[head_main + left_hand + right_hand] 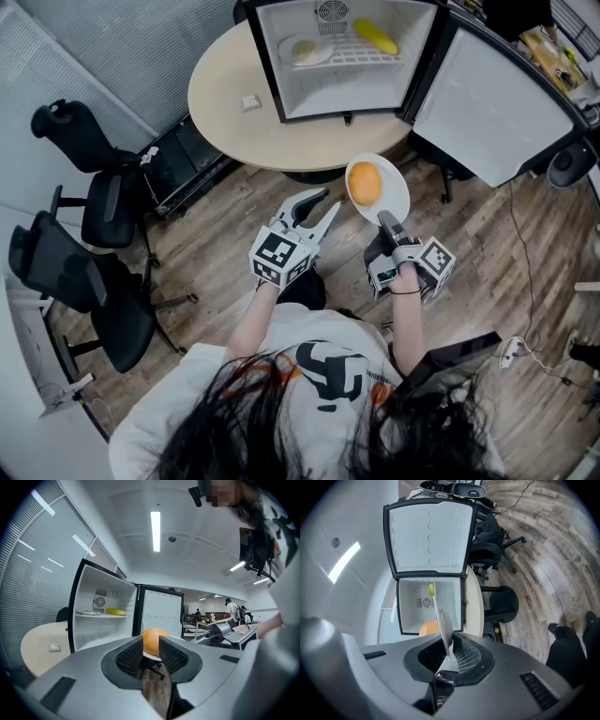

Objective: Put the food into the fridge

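Note:
An orange (364,184) lies on a white plate (394,192), held in the air just in front of the round table (225,103). My right gripper (384,222) is shut on the plate's near rim; in the right gripper view the plate (443,625) stands edge-on between the pads, with the orange (429,628) behind it. My left gripper (323,204) is open and holds nothing, just left of the plate. The orange (154,637) shows beyond its jaws. The small fridge (347,56) stands open on the table, its door (487,103) swung right. On its shelf sit a yellow food (375,36) and a plate (305,51).
Two black office chairs (84,187) (84,291) stand at the left. A small white object (249,102) lies on the table left of the fridge. A black rack (183,164) sits under the table's left edge. Cables (525,347) run across the wooden floor at the right.

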Motion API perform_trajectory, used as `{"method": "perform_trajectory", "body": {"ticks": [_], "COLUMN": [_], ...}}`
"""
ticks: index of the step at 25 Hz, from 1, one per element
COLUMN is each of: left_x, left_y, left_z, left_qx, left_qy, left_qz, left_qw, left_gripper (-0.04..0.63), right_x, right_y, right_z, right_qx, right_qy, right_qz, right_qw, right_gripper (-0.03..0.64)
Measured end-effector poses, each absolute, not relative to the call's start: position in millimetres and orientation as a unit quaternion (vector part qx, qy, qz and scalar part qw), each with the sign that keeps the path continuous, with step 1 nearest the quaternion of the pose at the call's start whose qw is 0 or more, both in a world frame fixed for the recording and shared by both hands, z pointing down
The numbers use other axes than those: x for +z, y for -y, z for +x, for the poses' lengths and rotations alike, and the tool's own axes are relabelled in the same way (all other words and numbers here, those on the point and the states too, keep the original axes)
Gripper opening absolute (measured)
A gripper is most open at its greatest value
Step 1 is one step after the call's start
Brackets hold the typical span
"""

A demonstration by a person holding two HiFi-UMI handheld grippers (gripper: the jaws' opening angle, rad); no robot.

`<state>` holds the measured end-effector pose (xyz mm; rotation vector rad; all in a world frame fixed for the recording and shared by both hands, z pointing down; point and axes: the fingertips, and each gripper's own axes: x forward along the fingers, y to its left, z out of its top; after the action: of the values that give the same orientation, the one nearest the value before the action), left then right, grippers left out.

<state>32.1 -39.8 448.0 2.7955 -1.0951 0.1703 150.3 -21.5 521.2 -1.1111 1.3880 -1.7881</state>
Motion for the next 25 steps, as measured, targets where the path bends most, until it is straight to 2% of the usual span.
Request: {"method": "perform_trajectory", "body": {"ticks": [13,25], "left_x": [443.9,443.1], "left_y": [129.8,170.9], "left_z": [-19.1,-59.7], "left_qx": [0.050,0.034], "left_qy": [0.351,0.345], "left_qz": [0.932,0.935], "left_qw": [0.076,0.079], "left_gripper": [0.098,0.098], "right_x": [515.1,507.8], "right_y": [102.4,153.4], "right_z": [100.9,63.8], "right_qx": [-0.676,-0.669], "right_qy": [-0.511,-0.516], "right_qz": [-0.429,-0.436], "right_qw": [0.313,0.310], "right_gripper": [0.035,0.034]}}
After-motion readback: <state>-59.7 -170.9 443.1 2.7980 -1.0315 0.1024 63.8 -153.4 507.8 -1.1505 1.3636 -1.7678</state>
